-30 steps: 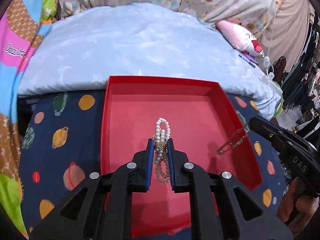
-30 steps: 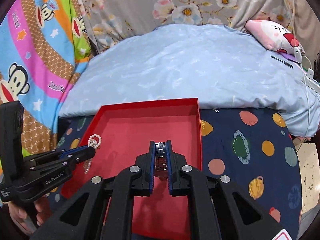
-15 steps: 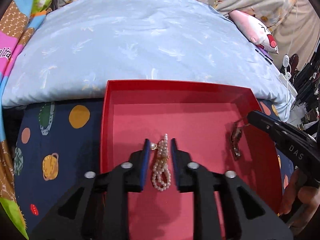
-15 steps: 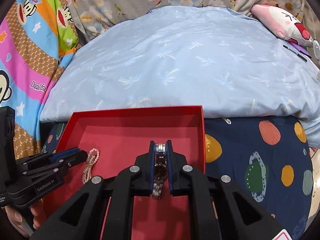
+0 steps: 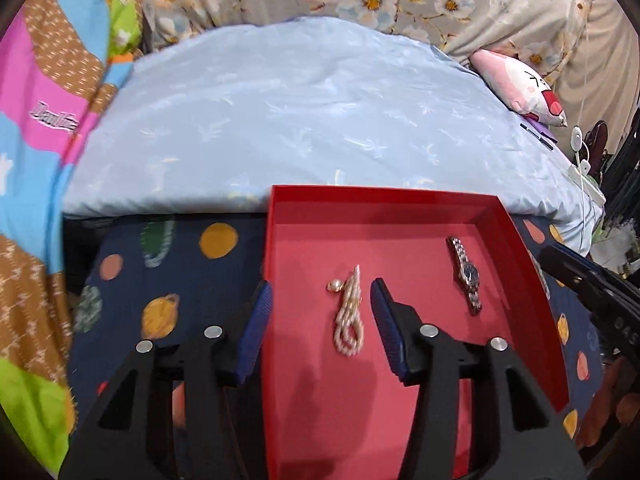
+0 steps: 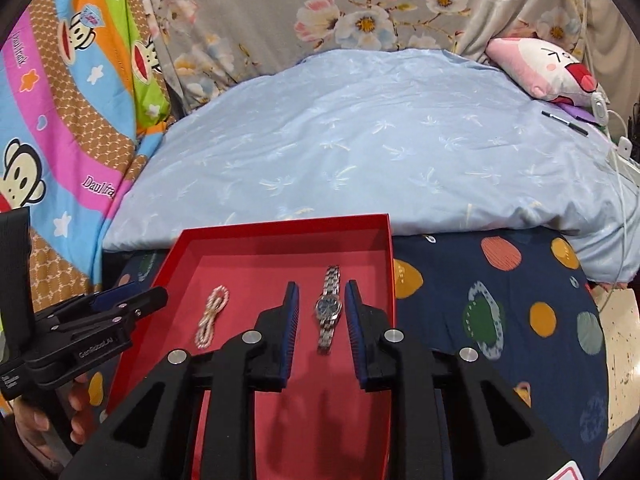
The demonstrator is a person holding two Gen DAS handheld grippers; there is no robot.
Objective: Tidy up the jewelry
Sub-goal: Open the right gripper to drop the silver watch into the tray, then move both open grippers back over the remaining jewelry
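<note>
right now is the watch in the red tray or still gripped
In the red tray: the watch lies flat, free between the open right gripper.

The left gripper (image 5: 320, 300) fills the lower frame, jaws just opened wide and gripping nothing. The right gripper (image 6: 321, 300) likewise, its jaws narrower

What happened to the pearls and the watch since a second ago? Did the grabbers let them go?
Yes. The left gripper has just been opening its jaws and let go of the pearl bracelet, which now lies flat in the red tray. The right gripper has been opening too and released the wristwatch; it lies on the tray floor between the jaws, untouched. The tray and the bedding stayed put.
</note>
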